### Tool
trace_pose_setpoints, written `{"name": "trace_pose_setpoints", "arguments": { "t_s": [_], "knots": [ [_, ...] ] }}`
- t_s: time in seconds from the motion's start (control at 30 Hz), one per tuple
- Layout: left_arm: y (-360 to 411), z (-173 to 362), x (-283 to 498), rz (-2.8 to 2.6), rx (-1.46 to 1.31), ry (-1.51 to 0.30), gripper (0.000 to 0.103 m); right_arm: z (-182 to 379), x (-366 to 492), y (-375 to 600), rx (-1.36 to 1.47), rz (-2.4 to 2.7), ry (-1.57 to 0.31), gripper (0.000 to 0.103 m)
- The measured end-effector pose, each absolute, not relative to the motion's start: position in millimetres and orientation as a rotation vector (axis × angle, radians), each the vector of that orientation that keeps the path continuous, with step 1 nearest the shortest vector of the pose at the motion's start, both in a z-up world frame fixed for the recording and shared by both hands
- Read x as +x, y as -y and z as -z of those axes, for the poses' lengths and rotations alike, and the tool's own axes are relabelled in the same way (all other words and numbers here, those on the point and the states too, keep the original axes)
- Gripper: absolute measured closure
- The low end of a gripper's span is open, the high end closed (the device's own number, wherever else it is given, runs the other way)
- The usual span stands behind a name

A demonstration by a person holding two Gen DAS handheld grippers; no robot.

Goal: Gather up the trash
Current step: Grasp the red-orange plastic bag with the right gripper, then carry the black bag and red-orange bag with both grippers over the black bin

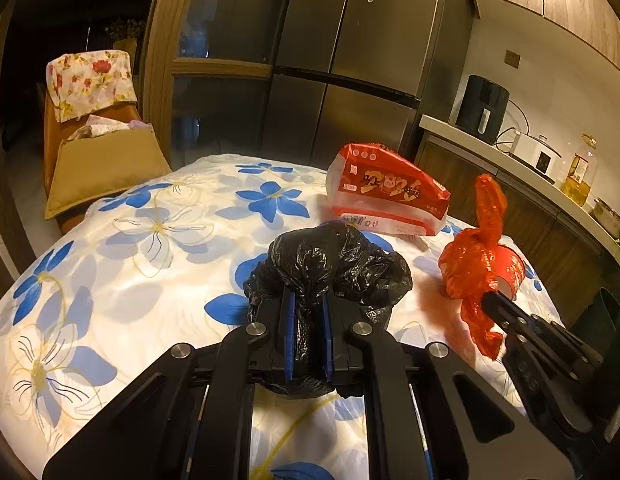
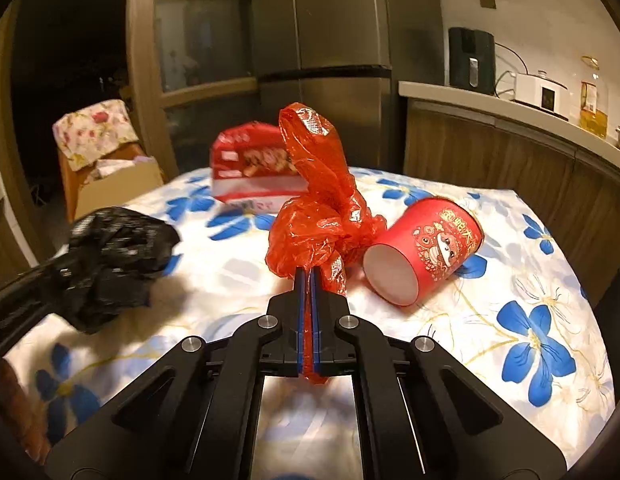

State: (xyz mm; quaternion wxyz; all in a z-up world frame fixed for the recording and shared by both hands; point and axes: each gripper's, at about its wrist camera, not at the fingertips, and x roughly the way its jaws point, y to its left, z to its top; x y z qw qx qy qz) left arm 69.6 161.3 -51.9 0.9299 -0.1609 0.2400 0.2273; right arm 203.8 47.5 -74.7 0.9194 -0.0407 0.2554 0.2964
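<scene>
My left gripper (image 1: 308,300) is clamped on a crumpled black plastic bag (image 1: 329,264): the film is pinched between my two blue pads, bulging out ahead of the fingertips and trailing back down through the gap toward the hinge. My right gripper (image 2: 308,276) has its jaws pressed nearly together on a red plastic bag (image 2: 317,216), a thin strip of it squeezed between the pads and hanging out below, while the knotted bulk sits just past the tips and one twisted loop stands up above it. Both bags are held over a table covered with a white cloth with blue flowers (image 1: 158,240). From the right wrist view, a red paper cup (image 2: 425,248) lies on its side on the cloth just to the right of the red bag, its open mouth turned toward me; whether the bag touches it I cannot tell. Farther back on the cloth stands a red and white snack package (image 1: 385,196), well beyond both sets of tips. From the left wrist view my right gripper (image 1: 489,300) shows at the right with the red bag in its tips.
</scene>
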Motion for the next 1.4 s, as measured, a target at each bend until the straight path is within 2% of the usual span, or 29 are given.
{"name": "trace_pose_setpoints", "arguments": {
  "t_s": [0.57, 1.4],
  "knots": [
    [-107, 24, 57, -0.395, -0.257, -0.431, 0.092, 30, 144, 42, 0.021, -0.581, -0.405, 0.101],
    [53, -1, 113, -0.059, -0.093, -0.418, 0.092, 15, 139, 205, 0.137, -0.259, -0.315, 0.101]
  ]
}}
